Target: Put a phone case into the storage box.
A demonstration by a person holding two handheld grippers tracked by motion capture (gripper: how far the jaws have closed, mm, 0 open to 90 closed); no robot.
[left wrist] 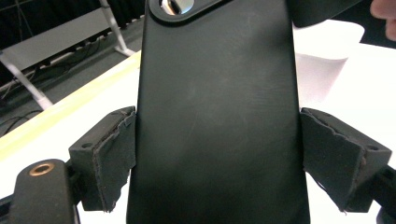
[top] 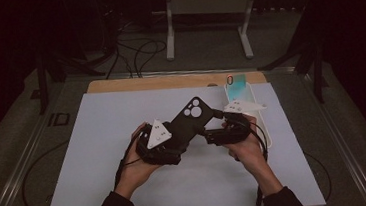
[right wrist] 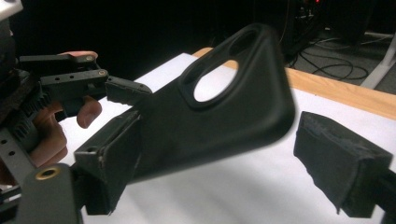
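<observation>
Jaws of the left gripper (left wrist: pixel 217 154) pinched the black phone case (left wrist: pixel 217 116) across its width, both pads flush against its long edges, which kept it steady above the white mat (top: pixel 99 140) for the other tool to work on. In the right gripper view, the right gripper (right wrist: pixel 219 158) had its jaws spread around the case's camera-cutout end; one pad touched an edge and the other stood apart, so it likely had no grip yet. From above, the two hands met near the mat's centre, the left hand (top: pixel 136 167) angled toward one o'clock. A teal-backed phone (top: pixel 234 86) lay at one o'clock, near the mat's far edge.
</observation>
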